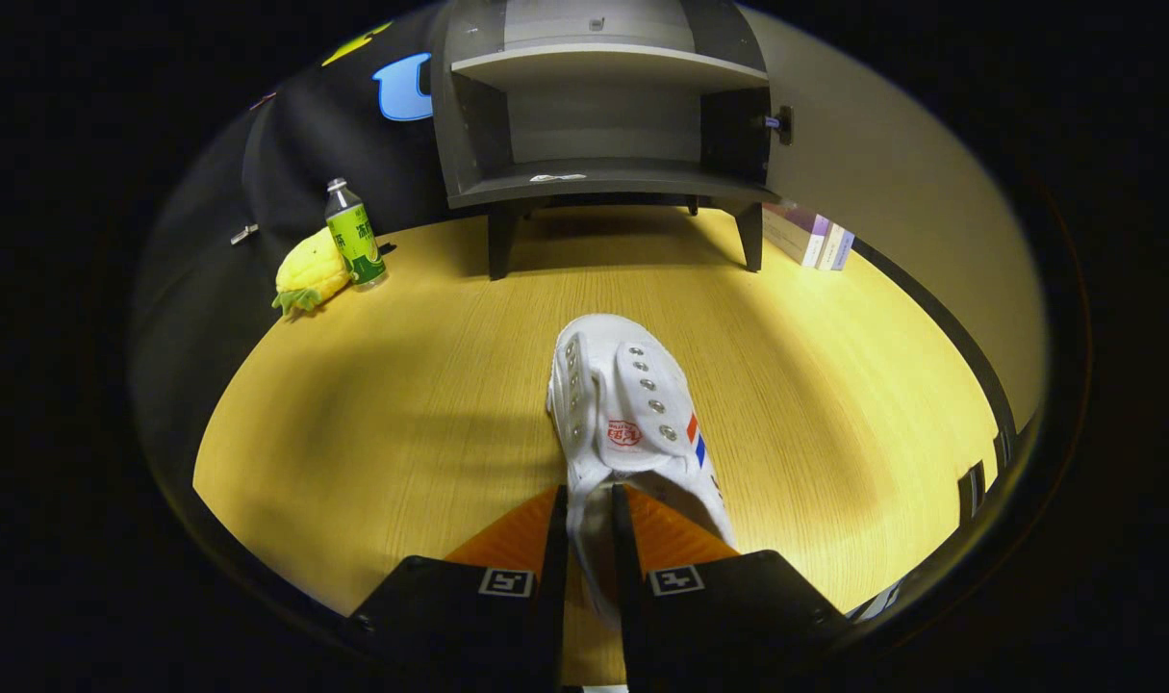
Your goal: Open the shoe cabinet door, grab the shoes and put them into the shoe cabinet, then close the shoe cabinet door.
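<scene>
Shoe (627,414) pinched at heel by tool (592,505), toe pointing straight ahead at open cabinet (603,178) across surface (401,404).

Staged booth; cloth wall (286,144), tabletop cabinet (603,106)

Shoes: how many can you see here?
1. A white canvas shoe lies on the wooden table, its heel pinched between the gripper jaws, toe towards the open grey cabinet. Others may be hidden.
</scene>
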Action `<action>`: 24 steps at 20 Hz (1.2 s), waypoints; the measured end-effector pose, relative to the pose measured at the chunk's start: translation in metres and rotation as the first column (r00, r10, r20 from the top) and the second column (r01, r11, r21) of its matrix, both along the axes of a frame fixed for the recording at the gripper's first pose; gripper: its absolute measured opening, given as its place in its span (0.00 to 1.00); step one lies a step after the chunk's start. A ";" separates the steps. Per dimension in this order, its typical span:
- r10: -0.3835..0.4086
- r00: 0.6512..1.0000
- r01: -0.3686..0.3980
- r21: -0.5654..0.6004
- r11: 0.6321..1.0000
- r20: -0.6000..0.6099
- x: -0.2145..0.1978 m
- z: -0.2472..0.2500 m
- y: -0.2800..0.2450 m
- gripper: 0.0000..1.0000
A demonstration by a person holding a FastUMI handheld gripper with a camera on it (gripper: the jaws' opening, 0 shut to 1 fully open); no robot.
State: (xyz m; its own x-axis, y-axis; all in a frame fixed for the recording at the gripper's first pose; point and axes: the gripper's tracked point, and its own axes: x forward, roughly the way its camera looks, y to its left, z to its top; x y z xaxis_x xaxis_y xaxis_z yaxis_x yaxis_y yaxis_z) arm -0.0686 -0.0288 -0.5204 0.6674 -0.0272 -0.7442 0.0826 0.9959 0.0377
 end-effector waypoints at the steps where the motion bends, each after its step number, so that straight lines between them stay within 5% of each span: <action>1: -0.006 1.000 0.006 0.011 1.000 -0.003 0.000 0.000 0.000 0.29; 5: -0.013 0.999 0.016 0.080 0.997 -0.047 -0.005 0.001 0.006 0.28; 24: -0.015 1.000 0.015 -0.003 1.000 0.017 0.035 -0.007 0.007 0.18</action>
